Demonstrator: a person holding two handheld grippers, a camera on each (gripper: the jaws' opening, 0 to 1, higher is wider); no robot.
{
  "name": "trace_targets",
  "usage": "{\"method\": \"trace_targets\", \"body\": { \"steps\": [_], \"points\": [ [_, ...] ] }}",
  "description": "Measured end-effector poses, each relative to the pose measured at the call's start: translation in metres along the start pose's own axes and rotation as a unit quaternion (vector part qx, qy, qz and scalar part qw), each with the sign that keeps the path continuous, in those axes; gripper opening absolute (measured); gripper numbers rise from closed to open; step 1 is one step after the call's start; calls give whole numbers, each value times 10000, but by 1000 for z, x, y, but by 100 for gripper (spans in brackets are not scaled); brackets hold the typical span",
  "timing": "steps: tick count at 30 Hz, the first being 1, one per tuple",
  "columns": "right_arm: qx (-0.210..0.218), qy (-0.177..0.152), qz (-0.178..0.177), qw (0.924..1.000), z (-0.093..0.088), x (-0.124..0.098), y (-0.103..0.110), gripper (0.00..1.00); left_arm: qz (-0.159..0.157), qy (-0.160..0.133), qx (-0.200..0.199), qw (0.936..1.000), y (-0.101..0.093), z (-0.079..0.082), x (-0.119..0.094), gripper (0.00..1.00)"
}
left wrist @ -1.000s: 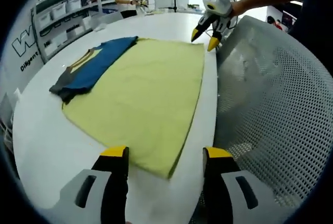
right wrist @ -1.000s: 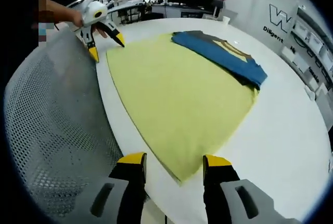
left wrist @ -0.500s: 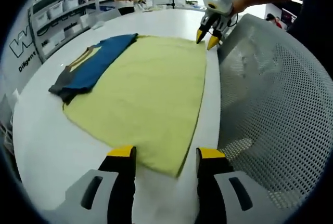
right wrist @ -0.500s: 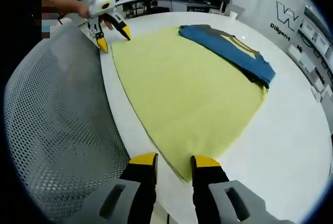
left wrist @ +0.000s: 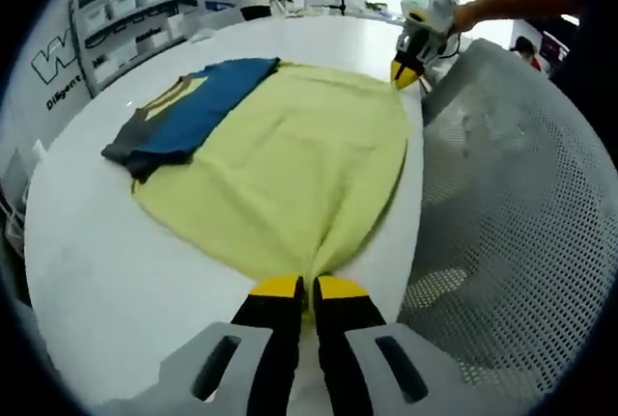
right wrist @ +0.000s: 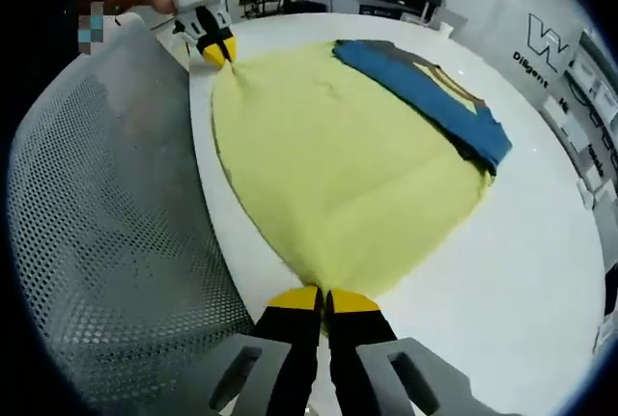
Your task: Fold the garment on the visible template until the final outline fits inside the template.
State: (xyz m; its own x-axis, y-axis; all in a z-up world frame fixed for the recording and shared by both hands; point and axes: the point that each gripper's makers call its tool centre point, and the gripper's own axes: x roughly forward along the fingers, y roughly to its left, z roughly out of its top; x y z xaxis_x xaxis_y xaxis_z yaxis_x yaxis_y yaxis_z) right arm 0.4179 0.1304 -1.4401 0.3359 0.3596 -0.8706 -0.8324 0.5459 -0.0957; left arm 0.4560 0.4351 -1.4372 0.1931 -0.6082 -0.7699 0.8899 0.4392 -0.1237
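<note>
— Jaws first: how do they stand?

— Both pairs are clenched. The left gripper [left wrist: 296, 288] pinches the near corner of the yellow-green garment [left wrist: 290, 170], the cloth puckering toward its tips. The right gripper [right wrist: 323, 298] grips the other corner on the same edge.

— Where does the garment lie?

— Spread flat on the white table [left wrist: 87, 262], fanning away from each set of jaws, beside the table's edge and the grey mesh chair back [left wrist: 512, 233].

— And farther out?

— A folded blue and dark shirt [left wrist: 188, 112] lies on the garment's far side, overlapping its edge. In the left gripper view the right gripper shows at the far corner, held by a hand [left wrist: 483, 11].
</note>
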Motion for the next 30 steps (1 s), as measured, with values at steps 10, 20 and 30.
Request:
{"method": "trace_targets", "body": {
  "steps": [10,20,30],
  "points": [
    [124,-59,238,9996,5,-17,2,0,-261,28,36,9996,-6,5,-16,3],
    [191,104,604,9979,12,-35,15,0,-426,171,61,9989,-17,6,-30,3],
    [294,129,941,9950,21,-60,27,0,-594,203,228,9978,-27,19,-57,3]
  ]
}}
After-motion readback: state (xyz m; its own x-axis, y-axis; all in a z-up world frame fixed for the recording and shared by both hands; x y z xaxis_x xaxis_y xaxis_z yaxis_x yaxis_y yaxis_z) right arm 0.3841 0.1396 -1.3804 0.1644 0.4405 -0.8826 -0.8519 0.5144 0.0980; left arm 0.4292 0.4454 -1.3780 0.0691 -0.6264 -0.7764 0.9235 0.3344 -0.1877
